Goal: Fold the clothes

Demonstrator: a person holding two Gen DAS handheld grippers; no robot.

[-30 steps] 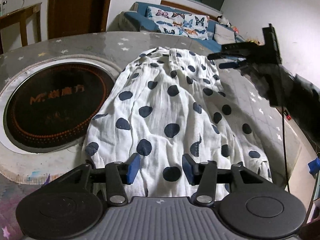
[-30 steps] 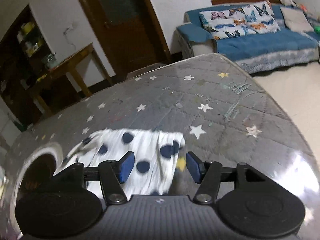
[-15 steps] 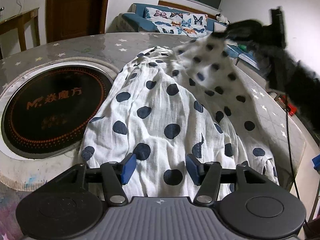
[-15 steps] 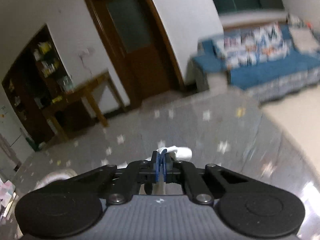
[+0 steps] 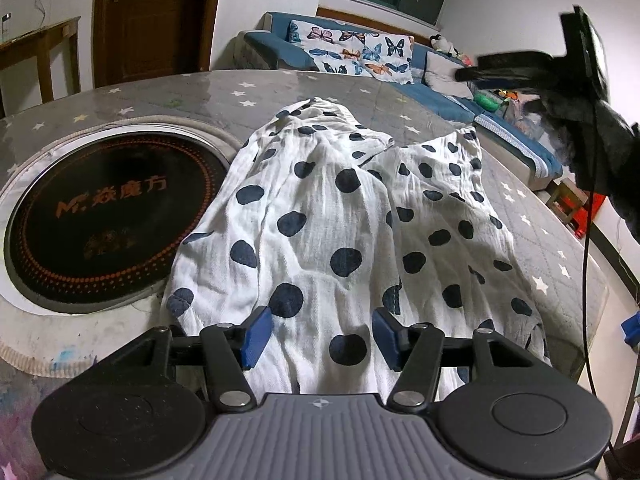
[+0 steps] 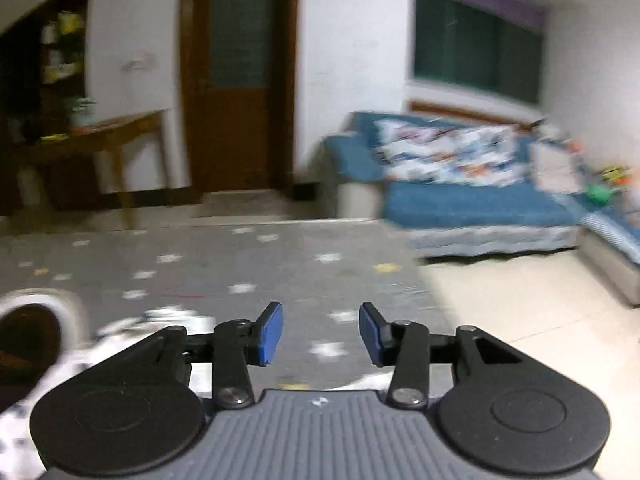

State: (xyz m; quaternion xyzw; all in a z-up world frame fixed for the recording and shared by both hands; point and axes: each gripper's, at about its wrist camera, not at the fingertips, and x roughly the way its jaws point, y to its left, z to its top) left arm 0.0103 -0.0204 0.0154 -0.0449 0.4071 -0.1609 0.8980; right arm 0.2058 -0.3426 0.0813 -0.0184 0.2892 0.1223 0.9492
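left hand-held gripper (image 5: 322, 336): jaws are held apart just above the near hem, nothing is pinched, though cloth is seen between the pads.
polka-dot garment (image 5: 340, 240): spread lengthwise on the counter (image 5: 540, 240), near end under the left tool, far end toward the sofa; a right-side flap is seen lying loosely over the body, rumpled, not squared up yet.
round black insert (image 5: 104, 216): set into the counter just left of the garment, with its rim touched by the cloth edge.
step in hand (a guess tbh): the side fold looks freshly dropped, so the next grab should be taken right at an edge, both layers caught, and the crease pulled straight before anything is folded across.
right hand-held gripper (image 6: 320, 334): jaws have just been opening, nothing is held between them; it is raised above the far right part of the counter, angled gently down, view blurred.
right hand pose: in the left view the tool (image 5: 532, 70) is seen held high, clear of the cloth.
risk: thin fabric, easily dragged off-line.
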